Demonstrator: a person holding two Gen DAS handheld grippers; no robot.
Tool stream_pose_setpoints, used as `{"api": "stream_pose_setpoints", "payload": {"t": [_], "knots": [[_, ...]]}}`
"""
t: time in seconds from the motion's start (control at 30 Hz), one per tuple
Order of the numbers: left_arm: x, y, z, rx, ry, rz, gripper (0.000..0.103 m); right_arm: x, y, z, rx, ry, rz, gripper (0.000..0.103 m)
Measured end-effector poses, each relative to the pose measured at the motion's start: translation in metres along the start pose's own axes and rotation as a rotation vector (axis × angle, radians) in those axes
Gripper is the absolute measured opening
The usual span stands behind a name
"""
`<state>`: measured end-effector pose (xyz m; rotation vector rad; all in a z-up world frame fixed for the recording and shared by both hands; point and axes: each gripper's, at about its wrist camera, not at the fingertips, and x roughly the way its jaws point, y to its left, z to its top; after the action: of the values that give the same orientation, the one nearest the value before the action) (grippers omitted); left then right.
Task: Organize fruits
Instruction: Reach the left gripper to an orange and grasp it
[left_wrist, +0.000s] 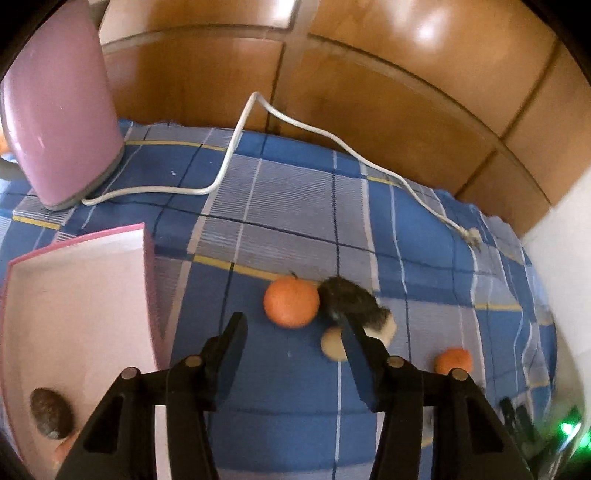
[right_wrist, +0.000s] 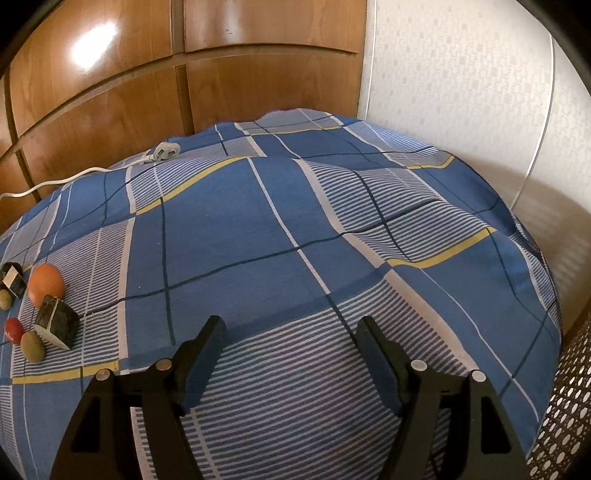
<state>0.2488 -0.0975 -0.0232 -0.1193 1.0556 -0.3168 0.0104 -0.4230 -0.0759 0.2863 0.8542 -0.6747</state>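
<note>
My left gripper (left_wrist: 291, 325) is open and empty, just in front of an orange (left_wrist: 291, 302) on the blue plaid cloth. A dark wedge piece with a white face (left_wrist: 351, 302) lies right of the orange, with a pale round fruit (left_wrist: 332, 345) below it and a small orange fruit (left_wrist: 453, 361) further right. A pink tray (left_wrist: 74, 295) at the left holds a brown fruit (left_wrist: 50, 411). My right gripper (right_wrist: 290, 328) is open and empty over bare cloth. The right wrist view shows the orange (right_wrist: 45, 283), two dark wedges (right_wrist: 57, 321) (right_wrist: 13, 282), a red fruit (right_wrist: 14, 329) and a green-brown fruit (right_wrist: 32, 347) at its far left.
A pink appliance (left_wrist: 59, 110) stands at the back left with a white cord (left_wrist: 295, 125) running across the cloth to a plug (right_wrist: 164, 152). Wooden wardrobe doors (left_wrist: 369, 74) stand behind. A white wall (right_wrist: 461, 92) is at the right.
</note>
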Motion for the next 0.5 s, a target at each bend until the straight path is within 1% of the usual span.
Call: {"api": "stream_pose_setpoints", "payload": {"t": [0.1, 0.23, 0.27, 0.33, 0.37, 0.43, 0.5], "knots": [[0.012, 0.001, 0.005, -0.010, 0.008, -0.001, 0.052, 0.000, 0.000, 0.000, 0.002, -0.001, 0.001, 0.075], [0.033, 0.004, 0.011, -0.016, 0.027, 0.018, 0.053, 0.000, 0.000, 0.000, 0.001, -0.001, 0.000, 0.075], [0.035, 0.007, 0.011, -0.027, 0.014, 0.014, 0.052, 0.000, 0.000, 0.000, 0.001, -0.002, 0.000, 0.075], [0.036, 0.012, 0.012, -0.055, 0.014, -0.043, 0.040, 0.000, 0.000, -0.001, 0.000, -0.002, 0.000, 0.075], [0.035, 0.013, 0.011, -0.061, 0.010, -0.053, 0.039, 0.000, 0.000, -0.001, 0.000, -0.002, 0.000, 0.075], [0.032, 0.010, 0.007, -0.031, -0.002, -0.049, 0.038, 0.000, 0.000, -0.001, -0.001, -0.002, -0.001, 0.075], [0.028, 0.010, 0.004, -0.030, -0.004, -0.057, 0.038, 0.000, 0.000, -0.001, -0.001, -0.002, -0.001, 0.075]]}}
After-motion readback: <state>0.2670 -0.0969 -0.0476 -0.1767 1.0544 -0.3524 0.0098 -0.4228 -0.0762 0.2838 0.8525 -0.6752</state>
